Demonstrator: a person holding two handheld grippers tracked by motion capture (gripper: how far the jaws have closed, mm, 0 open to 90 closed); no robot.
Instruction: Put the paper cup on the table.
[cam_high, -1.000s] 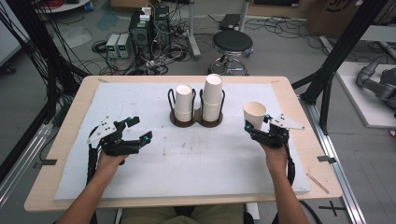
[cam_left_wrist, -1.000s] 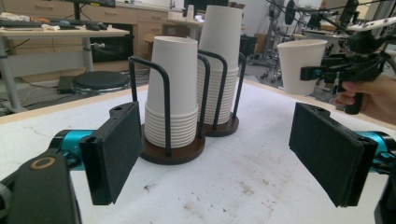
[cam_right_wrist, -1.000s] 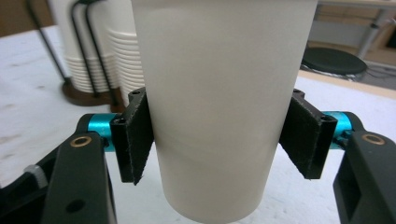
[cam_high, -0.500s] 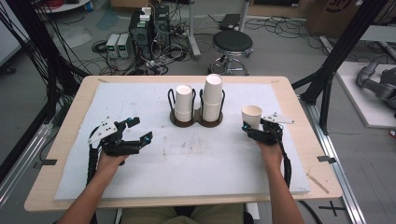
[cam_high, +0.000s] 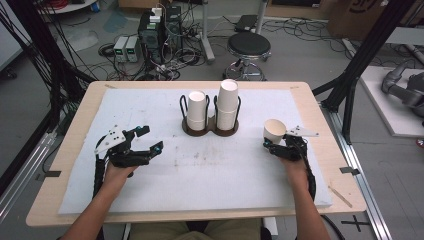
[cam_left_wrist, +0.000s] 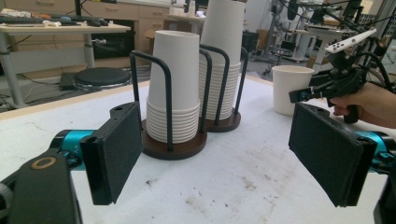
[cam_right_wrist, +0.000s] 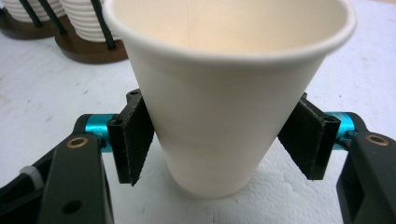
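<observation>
Centrally, a single white paper cup (cam_right_wrist: 229, 93) stood mouth up between the two pads of the right gripper (cam_right_wrist: 224, 140). Left pad (cam_right_wrist: 135, 140) lay against the cup's lower wall; the right pad (cam_right_wrist: 306, 140) sat at the opposite wall, touching or just off it, I could not tell which. Jaws were narrowed about the cup; a firm clamp could not be confirmed. The cup's base appeared to rest on the white mat (cam_high: 225, 170), though contact was not certain. From the high view the cup (cam_high: 275, 131) was at the right side of the mat, with the right gripper (cam_high: 282, 148) just behind it on the person's side.

Toward mid-table stood a dark wire-framed holder (cam_high: 210, 127) with two stacks of inverted cups: a shorter stack (cam_high: 197, 110) on the left, a taller stack (cam_high: 228, 104) on the right. The single cup stood apart from the holder, to its right.

The left gripper (cam_high: 145, 145) was held over the left part of the mat, well apart from the holder. Its jaws stood wide, nothing between them; in the left gripper view the pads (cam_left_wrist: 116, 149) framed the holder (cam_left_wrist: 187, 144) farther off.

The mat covered a wooden table (cam_high: 70, 130).
</observation>
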